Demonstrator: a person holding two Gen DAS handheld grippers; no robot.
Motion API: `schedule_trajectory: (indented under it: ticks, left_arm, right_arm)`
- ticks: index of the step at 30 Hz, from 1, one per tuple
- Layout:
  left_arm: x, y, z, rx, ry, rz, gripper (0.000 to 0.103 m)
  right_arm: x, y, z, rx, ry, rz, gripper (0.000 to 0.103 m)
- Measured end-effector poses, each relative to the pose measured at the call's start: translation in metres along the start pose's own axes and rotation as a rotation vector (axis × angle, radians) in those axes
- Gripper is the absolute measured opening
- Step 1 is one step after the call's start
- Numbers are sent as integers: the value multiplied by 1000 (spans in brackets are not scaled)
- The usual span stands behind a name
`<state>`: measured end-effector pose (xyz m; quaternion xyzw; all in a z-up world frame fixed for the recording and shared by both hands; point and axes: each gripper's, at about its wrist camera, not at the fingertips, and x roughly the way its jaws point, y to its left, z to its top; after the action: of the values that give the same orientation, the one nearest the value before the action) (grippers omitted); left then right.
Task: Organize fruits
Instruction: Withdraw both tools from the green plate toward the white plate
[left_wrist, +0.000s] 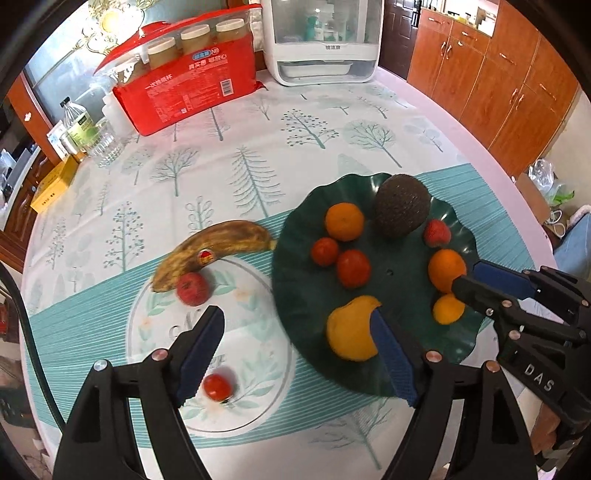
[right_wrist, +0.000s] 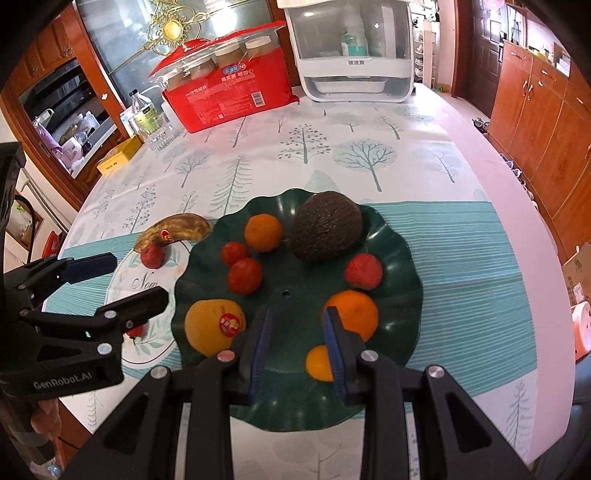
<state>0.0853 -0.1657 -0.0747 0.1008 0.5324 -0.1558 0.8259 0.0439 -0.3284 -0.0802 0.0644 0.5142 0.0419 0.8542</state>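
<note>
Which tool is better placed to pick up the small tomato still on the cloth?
Left, probably. The left tool is open and empty, and the tomato lies by its left finger. The right tool is nearly shut, above the plate, farther away.

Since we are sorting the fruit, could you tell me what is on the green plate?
On the green plate lie an avocado, three oranges, two tomatoes, a strawberry and a stickered yellow fruit. The right gripper covers part of the plate's near side.
</note>
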Motion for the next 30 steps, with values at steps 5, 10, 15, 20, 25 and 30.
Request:
schedule_trajectory:
  ticks: [5, 10, 15, 20, 25, 30]
  left_arm:
    - [-15, 21, -5, 22, -13, 2, 80]
    - [-32, 52, -7, 41, -35, 10, 80]
    - [-48, 83, -4, 87, -54, 33, 80]
    - [-61, 111, 4, 156, -92, 55, 88]
    - [-51, 130, 7, 237, -84, 43, 88]
    - [-30, 136, 7, 344, -66, 25, 88]
  right_arm:
    - [-8, 14, -7, 26, -9, -5, 30]
    - [-17, 41, -9, 37, -23, 4, 30]
    - [-26, 73, -6, 23, -47, 18, 30]
    - [-30, 104, -4, 0, -64, 28, 32]
    - [-19, 134, -5, -23, -46, 53, 37]
    - [5, 163, -14, -58, -8, 66, 37]
